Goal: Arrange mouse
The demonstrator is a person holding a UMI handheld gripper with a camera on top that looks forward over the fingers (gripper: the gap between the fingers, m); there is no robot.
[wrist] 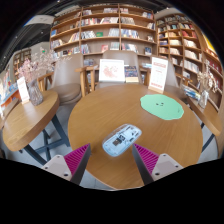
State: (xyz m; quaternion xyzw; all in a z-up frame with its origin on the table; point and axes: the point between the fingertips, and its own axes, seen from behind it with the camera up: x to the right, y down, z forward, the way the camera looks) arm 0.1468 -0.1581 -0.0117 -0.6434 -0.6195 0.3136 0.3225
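Note:
A white-and-grey mouse point(121, 139) lies on the round wooden table point(100, 110), just ahead of my fingers and a little between their tips, with gaps at both sides. A round green mat point(161, 106) lies on the table farther off, to the right of the mouse. My gripper point(112, 155) is open, its pink pads point(76, 158) apart on either side, and holds nothing.
A second wooden table point(25, 120) stands to the left with a vase of flowers point(34, 78). Chairs point(68, 80) and display stands with signs point(112, 70) stand beyond the round table. Bookshelves point(110, 28) line the back wall.

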